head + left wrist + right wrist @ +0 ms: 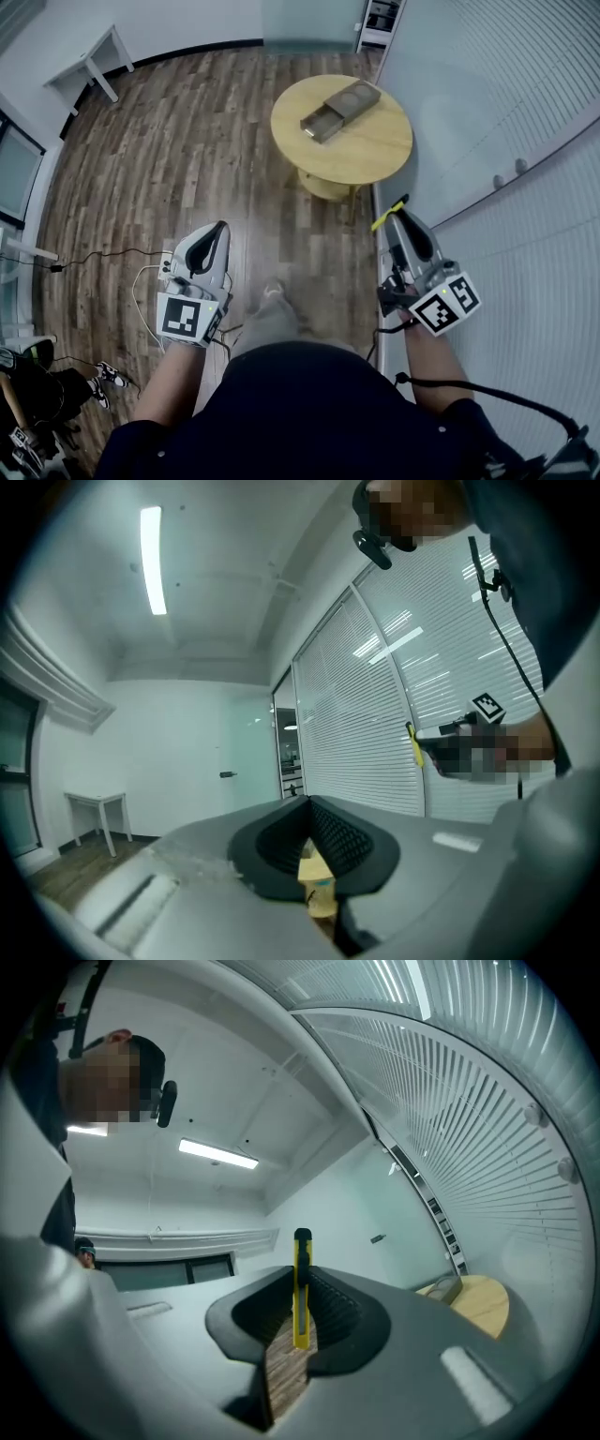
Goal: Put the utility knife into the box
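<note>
- One wooden floor spreads beneath both pairs of tongs.
- One round wooden counter stands ahead of the tongs and well apart from them, more on the right pair's side.
- One brown drawer-style box lies on that counter with its drawer slid partly out. It is far ahead of both pairs of tongs.
- One pair, the left tongs, is held over the floor beside the right pair. Its tips are pressed together and grip nothing.
- One pair, the right tongs, is held close to the slatted glass wall and points toward the counter. It is pinching the utility knife.
- One yellow utility knife sits edge-on between the pads of the right tongs, with its dark-capped end sticking out past their tips. It is well apart from the box and not in it.
</note>
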